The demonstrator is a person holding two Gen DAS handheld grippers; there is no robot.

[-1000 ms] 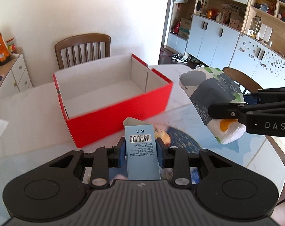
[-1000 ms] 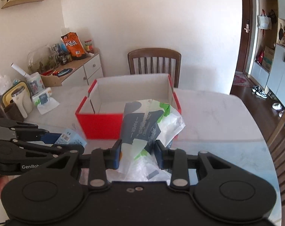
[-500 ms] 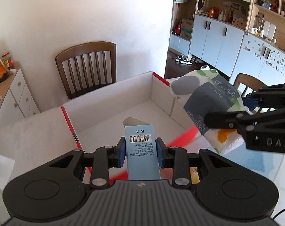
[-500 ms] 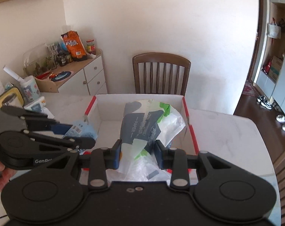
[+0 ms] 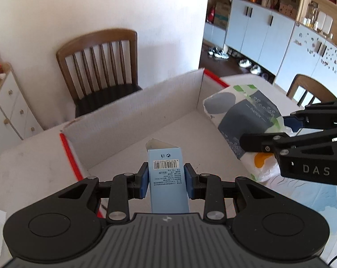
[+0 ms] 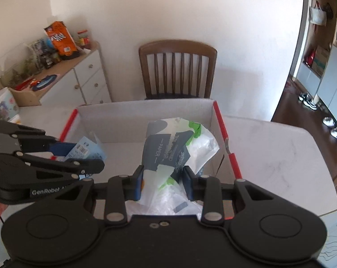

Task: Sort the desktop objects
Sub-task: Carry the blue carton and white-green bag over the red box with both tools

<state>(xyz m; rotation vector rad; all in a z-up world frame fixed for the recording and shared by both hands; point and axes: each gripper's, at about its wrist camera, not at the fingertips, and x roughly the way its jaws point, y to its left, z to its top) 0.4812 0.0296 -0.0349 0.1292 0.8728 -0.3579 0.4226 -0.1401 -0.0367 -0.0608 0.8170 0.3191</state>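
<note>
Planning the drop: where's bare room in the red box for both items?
The red box floor shows bare under the blue carton in the left gripper, out to the far wall. Its right side is crowded: the tissue pack in the right gripper hangs there.

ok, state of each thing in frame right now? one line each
left gripper: shut on the blue carton
blue carton: held above the box, flap open
right gripper: shut on the tissue pack
tissue pack: held above the box
red box: open, nothing on the visible floor
chair: unoccupied behind the table
</note>
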